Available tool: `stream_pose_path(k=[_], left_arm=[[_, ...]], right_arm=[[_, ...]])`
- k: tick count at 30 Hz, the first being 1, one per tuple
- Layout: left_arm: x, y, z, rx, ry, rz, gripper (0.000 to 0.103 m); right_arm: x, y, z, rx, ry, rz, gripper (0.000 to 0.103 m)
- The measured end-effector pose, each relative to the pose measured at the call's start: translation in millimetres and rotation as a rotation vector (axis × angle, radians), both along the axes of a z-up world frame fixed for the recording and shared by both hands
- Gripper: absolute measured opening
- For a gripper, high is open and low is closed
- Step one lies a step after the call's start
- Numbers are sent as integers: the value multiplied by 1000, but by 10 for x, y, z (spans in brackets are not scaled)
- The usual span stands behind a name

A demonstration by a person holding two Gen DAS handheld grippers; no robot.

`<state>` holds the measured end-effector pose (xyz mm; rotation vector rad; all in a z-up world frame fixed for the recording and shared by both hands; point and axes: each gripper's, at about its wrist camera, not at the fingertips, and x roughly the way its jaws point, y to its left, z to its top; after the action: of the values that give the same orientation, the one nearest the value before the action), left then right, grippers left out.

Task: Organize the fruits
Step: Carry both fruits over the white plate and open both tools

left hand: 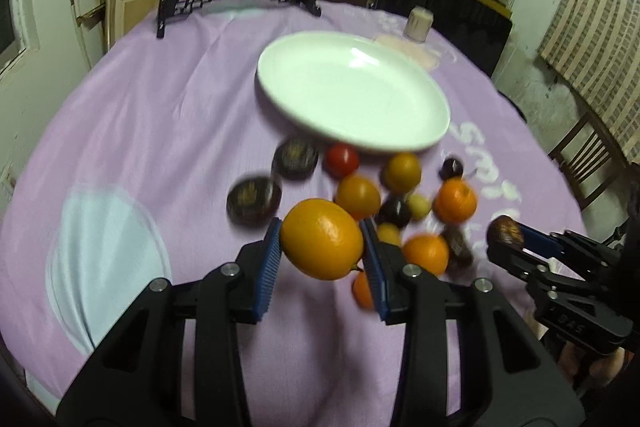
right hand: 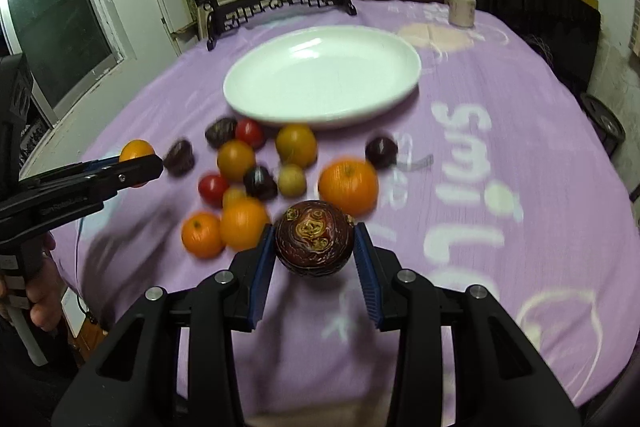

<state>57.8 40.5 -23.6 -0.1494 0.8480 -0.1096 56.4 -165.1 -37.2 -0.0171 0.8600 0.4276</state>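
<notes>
Left tongs (left hand: 322,247) clamped on a large orange (left hand: 322,245), blue pads pressed to both its flanks, fruit lifted off the purple tabletop (left hand: 160,115). Right tongs (right hand: 314,245) clamped likewise on a dark, patterned round fruit (right hand: 314,243), also held clear of the cloth. White plate (left hand: 352,89) bare, lying straight ahead of both tongs, beyond the loose cluster of fruit; long axis of the oval running left to right across the right wrist view, skewed toward far-left/near-right in the left wrist view. Near rim of plate just behind a red tomato (left hand: 341,159) and a yellow-orange fruit (left hand: 402,171), so any forward carry passes over the cluster. Judged from the left wrist view: plate sits slightly right of the left tongs' axis; from the right wrist view, slightly left of the right tongs' axis, hence between the two hands. Neither arm clearly nearer; cannot tell. Remaining fruit still on cloth: several oranges, dark fruits, small yellow ones. Background motion-blurred. Likely next: forward and over the near rim, then release. Risk: round fruit rolling on the shallow plate.
</notes>
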Motion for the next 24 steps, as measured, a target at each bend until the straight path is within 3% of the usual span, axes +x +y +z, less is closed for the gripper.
stream_pose_path(k=[4,7,10,13,15,19,20,21,24], left_arm=[[520,37,229,12,-18,7,39],[1288,38,295,10,12,18,39],[1987,-3,200,20,49,39,40],[2469,24,34,-23,116,64,40],[2591,62,-7,-58,121,64,40],[2649,56,-59,-41,127,63,40],[2659,60,-63,-49,129,60,46],[2646,59,-62,-53,125,58,62],[2526,99,53,-40,71,82,67]], right_arm=[[547,98,217,-3,-21,28,40],[1190,232,314,-21,-14,26,40],[1925,380,275,-34,19,5,40],[2516,489,81,-70,75,-21,40],[2729,473,-23,-49,122,-34,40],[2882,532,-73,-59,118,-23,41],[2896,537,-86,-56,113,-28,46],[2898,539,-96,-59,110,-36,63],[2819,424,-13,-66,78,-88,65]])
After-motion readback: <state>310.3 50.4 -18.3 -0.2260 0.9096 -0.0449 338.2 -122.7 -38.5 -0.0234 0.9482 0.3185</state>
